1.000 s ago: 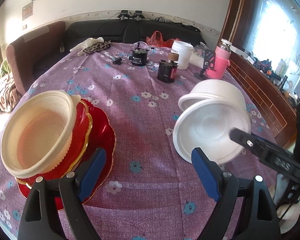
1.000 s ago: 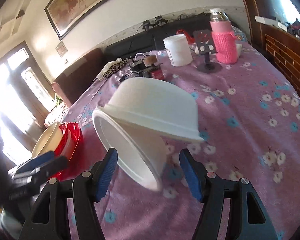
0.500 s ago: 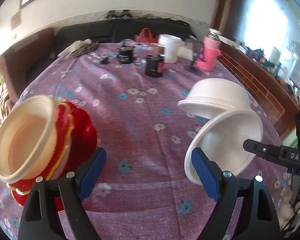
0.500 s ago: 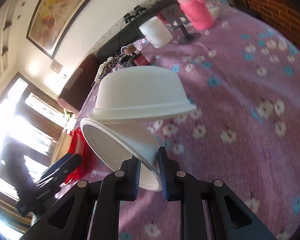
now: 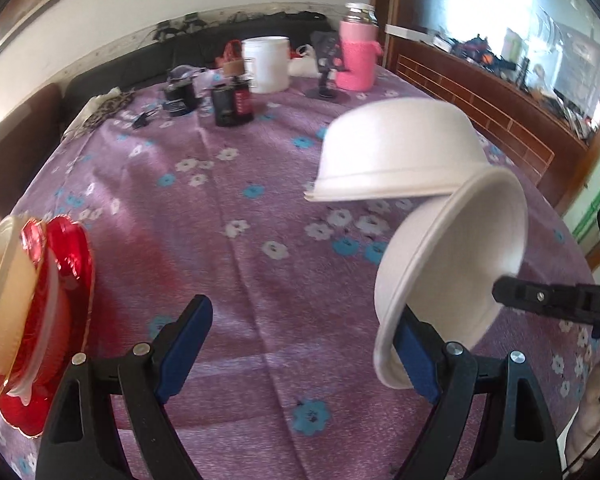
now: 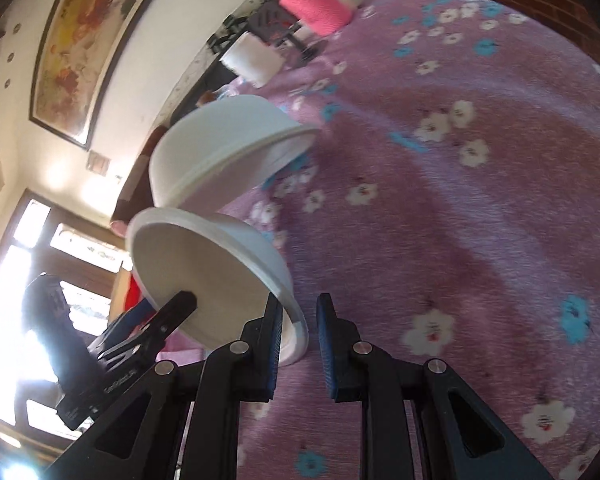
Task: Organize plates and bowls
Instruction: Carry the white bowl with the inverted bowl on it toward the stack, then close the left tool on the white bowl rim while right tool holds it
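Note:
A white bowl [image 5: 452, 264] is lifted off the table and tilted on edge. My right gripper [image 6: 298, 336] is shut on its rim; the bowl [image 6: 204, 276] shows in the right wrist view too. A second white bowl [image 5: 396, 152] lies upside down on the purple cloth just behind it, also in the right wrist view [image 6: 220, 144]. My left gripper [image 5: 304, 344] is open and empty, its right finger close beside the held bowl. A cream bowl [image 5: 0, 292] sits in a stack of red plates [image 5: 64, 280] at the left.
The purple flowered tablecloth [image 5: 240, 248] covers a round table. At the far side stand a pink-sleeved bottle [image 5: 356, 56], a white tub [image 5: 266, 64], dark jars [image 5: 232, 102] and a phone stand [image 5: 326, 68]. A brick ledge [image 5: 500, 120] runs along the right.
My right gripper closed on the rim of the near white bowl and lifted and tilted it. The left gripper moved in closer to that bowl and stayed open.

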`<control>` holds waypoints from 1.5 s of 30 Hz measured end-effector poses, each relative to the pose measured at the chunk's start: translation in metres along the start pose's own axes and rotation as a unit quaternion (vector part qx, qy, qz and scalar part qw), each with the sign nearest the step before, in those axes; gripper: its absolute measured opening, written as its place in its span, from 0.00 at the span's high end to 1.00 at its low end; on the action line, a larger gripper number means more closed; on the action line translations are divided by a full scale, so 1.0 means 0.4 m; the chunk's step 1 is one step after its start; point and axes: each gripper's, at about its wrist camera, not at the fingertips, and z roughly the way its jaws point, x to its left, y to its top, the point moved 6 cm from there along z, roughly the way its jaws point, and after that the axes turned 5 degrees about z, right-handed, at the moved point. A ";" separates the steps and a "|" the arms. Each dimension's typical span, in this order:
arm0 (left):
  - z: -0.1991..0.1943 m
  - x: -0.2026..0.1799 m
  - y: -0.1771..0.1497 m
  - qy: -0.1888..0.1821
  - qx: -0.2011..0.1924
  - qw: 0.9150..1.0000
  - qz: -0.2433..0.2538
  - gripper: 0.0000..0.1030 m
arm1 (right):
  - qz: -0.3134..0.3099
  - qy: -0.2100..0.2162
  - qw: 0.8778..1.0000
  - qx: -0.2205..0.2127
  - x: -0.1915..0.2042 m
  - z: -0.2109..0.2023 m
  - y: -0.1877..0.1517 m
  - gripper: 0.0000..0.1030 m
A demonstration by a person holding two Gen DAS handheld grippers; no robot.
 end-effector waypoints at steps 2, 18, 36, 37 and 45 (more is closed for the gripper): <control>0.006 -0.025 -0.004 -0.018 0.010 1.000 0.012 0.48 | 0.004 0.015 1.000 -0.001 0.000 -0.001 0.000 0.81; 0.019 -0.059 -0.012 -0.019 0.030 0.999 0.025 0.61 | -0.013 -0.022 1.000 -0.016 0.012 0.047 0.003 0.81; -0.060 0.085 0.022 -0.084 -0.035 0.991 -0.100 0.48 | -0.100 0.045 0.993 -0.050 0.141 0.017 -0.012 0.46; -0.058 0.102 0.018 -0.079 -0.034 0.990 -0.111 0.48 | -0.120 0.066 0.990 -0.031 0.176 0.025 -0.028 0.45; -0.078 0.216 -0.021 -0.027 -0.027 0.987 -0.153 0.42 | -0.204 0.151 0.966 0.052 0.328 0.082 -0.126 0.45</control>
